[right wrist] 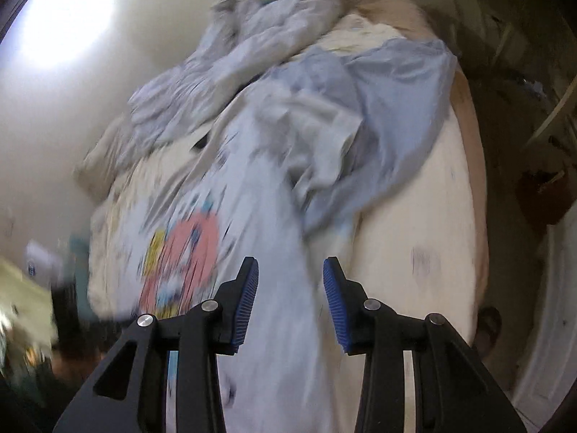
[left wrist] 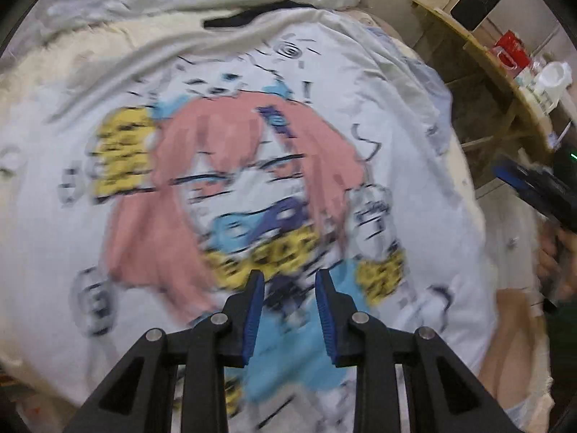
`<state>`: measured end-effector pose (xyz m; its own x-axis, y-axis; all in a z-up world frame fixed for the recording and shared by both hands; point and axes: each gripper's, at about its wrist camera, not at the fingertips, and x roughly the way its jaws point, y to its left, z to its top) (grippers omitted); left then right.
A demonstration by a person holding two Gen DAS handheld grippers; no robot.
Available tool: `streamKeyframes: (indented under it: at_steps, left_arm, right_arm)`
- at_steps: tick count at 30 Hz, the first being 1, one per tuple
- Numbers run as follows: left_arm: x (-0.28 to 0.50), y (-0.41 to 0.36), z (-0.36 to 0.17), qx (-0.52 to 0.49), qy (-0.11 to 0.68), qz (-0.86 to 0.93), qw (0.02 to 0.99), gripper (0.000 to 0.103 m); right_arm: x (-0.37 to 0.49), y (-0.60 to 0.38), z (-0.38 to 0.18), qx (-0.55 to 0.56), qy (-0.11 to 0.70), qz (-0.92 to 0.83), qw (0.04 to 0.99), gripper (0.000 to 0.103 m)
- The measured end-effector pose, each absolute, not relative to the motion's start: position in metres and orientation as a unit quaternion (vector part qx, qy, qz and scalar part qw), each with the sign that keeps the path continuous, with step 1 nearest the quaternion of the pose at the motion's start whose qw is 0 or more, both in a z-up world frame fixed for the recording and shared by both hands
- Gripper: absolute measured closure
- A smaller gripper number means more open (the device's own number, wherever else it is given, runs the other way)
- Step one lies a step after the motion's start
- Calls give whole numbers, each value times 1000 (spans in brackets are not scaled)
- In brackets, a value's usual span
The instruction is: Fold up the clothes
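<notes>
Roughly, left to right:
Left gripper (left wrist: 289, 290): fingers parted, nothing between them, hovering over the print.
White T-shirt with pink-haired cartoon print (left wrist: 252, 180): spread flat on the cream bed (right wrist: 414, 223), long axis 6 to 12 o'clock.
Right gripper (right wrist: 290, 276): released, empty, over the shirt's right edge; neither arm clearly nearer.

Left hand-held gripper (left wrist: 290, 281): matte black angular arms, triangular cut-outs, four round silver pivot pins. Fingers (left wrist: 253, 319) faced with ribbed blue pads. Right hand-held gripper (right wrist: 291, 269): same build, black frame, silver pins, ribbed blue pads (right wrist: 246, 303). In left wrist view, right unit has black body, blue trim, small green LED.
</notes>
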<state>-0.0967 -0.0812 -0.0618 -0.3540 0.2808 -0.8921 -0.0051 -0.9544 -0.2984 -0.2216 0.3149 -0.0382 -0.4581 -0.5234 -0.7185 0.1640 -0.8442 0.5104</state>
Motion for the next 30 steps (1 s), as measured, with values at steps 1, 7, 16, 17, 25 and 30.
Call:
streamKeyframes:
  at_steps: [1,7,16,17,25,30]
  left_arm:
    - [-101,-78,-63,-561,-127,813,95,73]
    - [-106,-88,-64,-575,-124,802,101,73]
    - [-90,-117,-61,-562,-139,808,108,73]
    - [-89,-120,-63,-561,-147,807,109,73]
    - [-84,-132,-74,-550,-195,803,122,73]
    - [-88,-136,-73,-541,-215,802,133,73]
  right_arm:
    - [-242,316,-42,478,-186,-835,198,61]
    - [-347,328,-76,481,-231,-834,136,61]
    - [-381,291,-67,470,-142,-855,165,99]
    - [-382,287,-52,457,-116,-870,147,99]
    - [-400,254,67,343,76,-936,-7,99]
    - [-488,233,83,382,159,-906,-87,100]
